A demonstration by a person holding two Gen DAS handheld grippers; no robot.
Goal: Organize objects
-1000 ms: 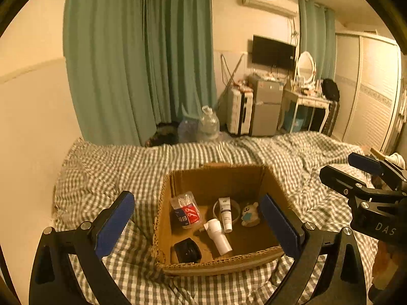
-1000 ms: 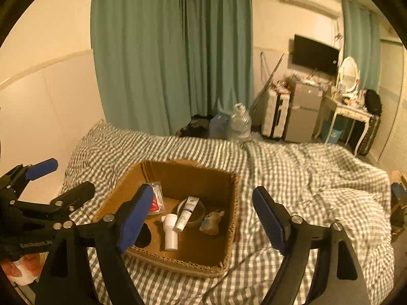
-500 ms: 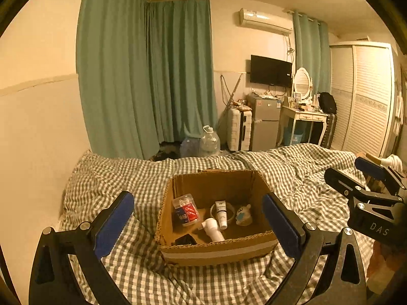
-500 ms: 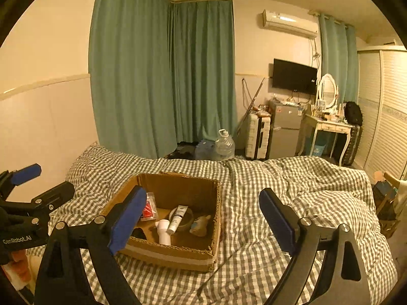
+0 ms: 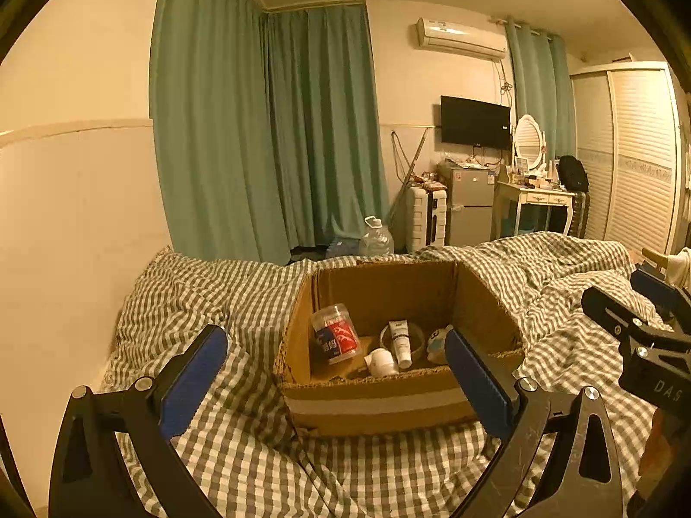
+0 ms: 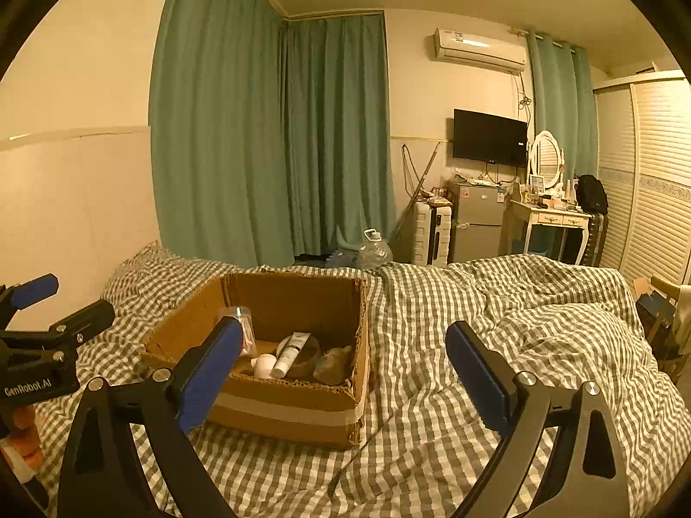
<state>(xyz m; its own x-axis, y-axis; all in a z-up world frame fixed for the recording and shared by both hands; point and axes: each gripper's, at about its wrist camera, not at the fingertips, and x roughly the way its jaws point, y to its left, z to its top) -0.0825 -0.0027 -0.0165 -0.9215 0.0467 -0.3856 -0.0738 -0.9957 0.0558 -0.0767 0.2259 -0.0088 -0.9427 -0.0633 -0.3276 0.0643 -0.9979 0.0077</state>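
Left gripper (image 5: 334, 364): jaws wide, nothing between the pads — low over the checked bedcover (image 5: 207, 302), facing the box.
Right gripper (image 6: 343, 362): jaws wide and just been opening, empty.
Cardboard box (image 5: 375, 405): open-topped, on the bedcover toward its left edge.
Inside the box: clear jar with a red label (image 5: 336, 333) leaning on the left wall — white tube (image 5: 400, 343) across a round bowl (image 5: 416, 336), white bottle (image 5: 382, 361) just beside it.
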